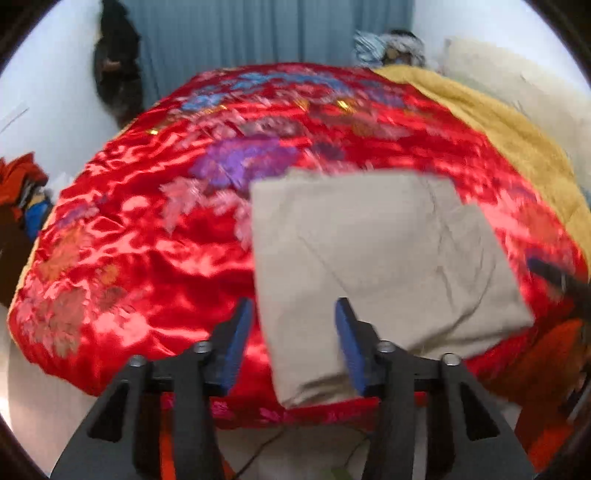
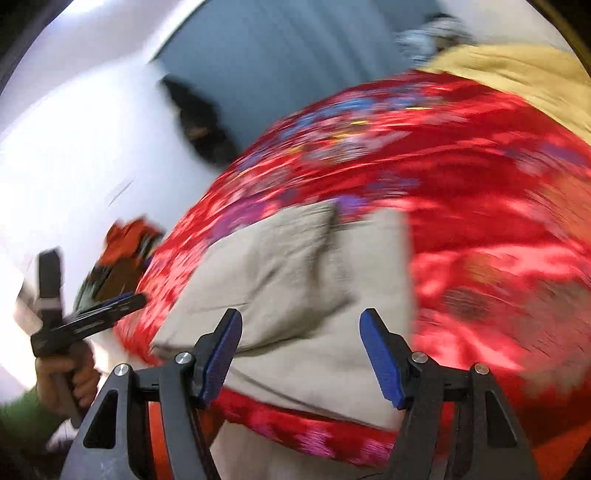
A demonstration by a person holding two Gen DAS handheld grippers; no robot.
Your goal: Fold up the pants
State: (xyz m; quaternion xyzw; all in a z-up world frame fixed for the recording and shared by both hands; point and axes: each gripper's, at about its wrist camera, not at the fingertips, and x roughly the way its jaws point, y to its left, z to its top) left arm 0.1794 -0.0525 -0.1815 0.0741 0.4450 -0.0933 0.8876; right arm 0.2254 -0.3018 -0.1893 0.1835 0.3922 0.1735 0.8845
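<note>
The beige pants (image 1: 369, 251) lie folded into a thick rectangle on a shiny red flowered bedspread (image 1: 147, 240), close to its near edge. My left gripper (image 1: 293, 317) hovers over the pants' near left corner, its blue pads apart and the cloth showing between them without being pinched. In the right wrist view the pants (image 2: 288, 266) show a raised fold. There my right gripper (image 2: 301, 325) stands wide open above their near edge. The left gripper (image 2: 92, 317) also shows there at the left, held by a hand (image 2: 70, 380). Both views are blurred.
A yellow blanket (image 1: 498, 122) and a pale pillow (image 1: 517, 74) lie along the bed's right side. A heap of clothes (image 1: 22, 192) sits left of the bed. A dark garment (image 1: 118, 66) hangs by the blue curtain (image 1: 258, 29). Orange cloth (image 1: 546, 369) lies at the near right.
</note>
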